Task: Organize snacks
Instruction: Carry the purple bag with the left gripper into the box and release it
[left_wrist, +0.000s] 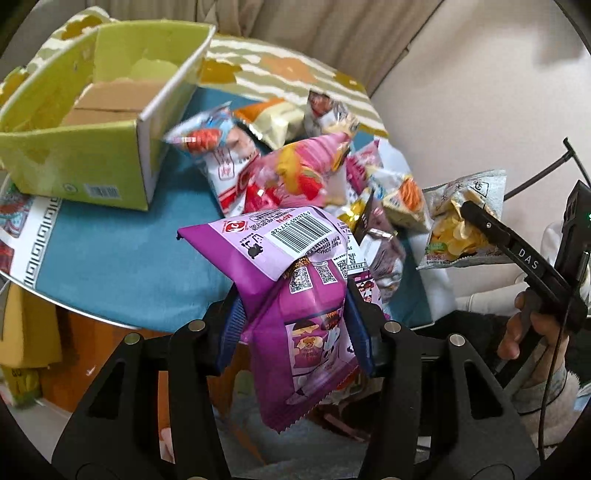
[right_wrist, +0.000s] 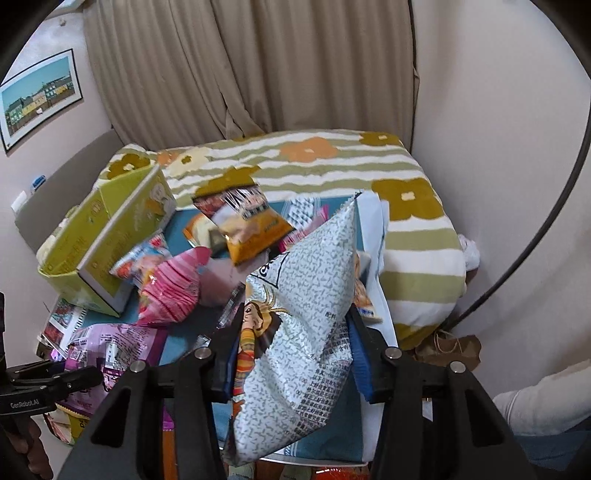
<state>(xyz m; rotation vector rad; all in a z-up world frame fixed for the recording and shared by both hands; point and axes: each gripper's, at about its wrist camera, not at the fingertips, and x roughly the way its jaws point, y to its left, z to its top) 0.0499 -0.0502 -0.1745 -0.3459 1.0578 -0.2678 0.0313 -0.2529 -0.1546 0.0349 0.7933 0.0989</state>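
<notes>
Snack packets (left_wrist: 295, 173) are lying in a loose heap on the blue-clothed tabletop (left_wrist: 122, 266), just beside a green cardboard box (left_wrist: 92, 110) that is sitting open at the far left with nothing but its brown inner flaps showing. The left gripper (left_wrist: 295, 325) is holding a purple packet (left_wrist: 295, 288) clear of the cloth, its jaws clenched on the packet's crumpled middle so that the barcode end is folding over toward the pile and the crimped end is hanging toward the camera. The right gripper (right_wrist: 291, 354) is gripping a silver-grey chip bag (right_wrist: 306, 317) in the same way, jaws squeezing the bag's lower half while its sealed corner is pointing up and away. In the left wrist view this bag (left_wrist: 461, 225) is showing its printed chips, pinched in the black fingers at the right edge, with a person's hand (left_wrist: 524, 328) wrapping the handle below. A pink packet (right_wrist: 173, 291) and an orange packet (right_wrist: 251, 225) are resting among the others near the box. Behind the tabletop a striped, flower-patterned blanket (right_wrist: 332, 162) is spreading across a bed, and beige curtains (right_wrist: 258, 66) are hanging beyond it.
</notes>
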